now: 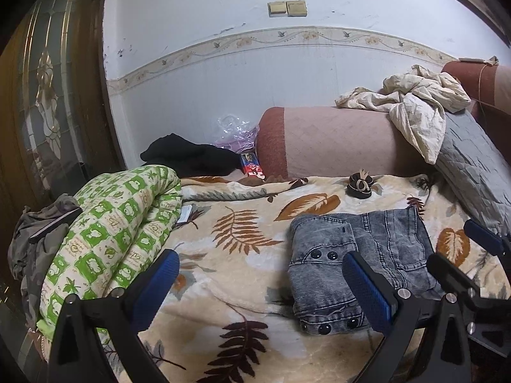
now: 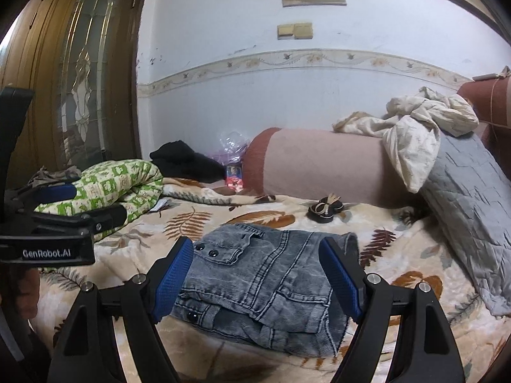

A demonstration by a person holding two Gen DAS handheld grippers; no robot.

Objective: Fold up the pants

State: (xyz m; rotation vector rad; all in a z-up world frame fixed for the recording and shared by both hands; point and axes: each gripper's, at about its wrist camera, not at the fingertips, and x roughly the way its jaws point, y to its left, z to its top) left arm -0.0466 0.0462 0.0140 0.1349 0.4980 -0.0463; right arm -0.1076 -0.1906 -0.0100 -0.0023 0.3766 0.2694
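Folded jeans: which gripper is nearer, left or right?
Right. The right gripper hangs open directly over the folded jeans, its fingers flanking them. The left gripper is open too, offset toward the green quilt side.

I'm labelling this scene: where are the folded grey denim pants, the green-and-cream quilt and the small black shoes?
folded grey denim pants (image 2: 271, 284): right wrist view, pocket panel.
green-and-cream quilt (image 1: 121, 223): left wrist view, rolled top.
small black shoes (image 1: 360, 186): left wrist view, upper.

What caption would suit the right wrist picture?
Open right gripper poised over folded grey denim pants on a leaf-patterned blanket.
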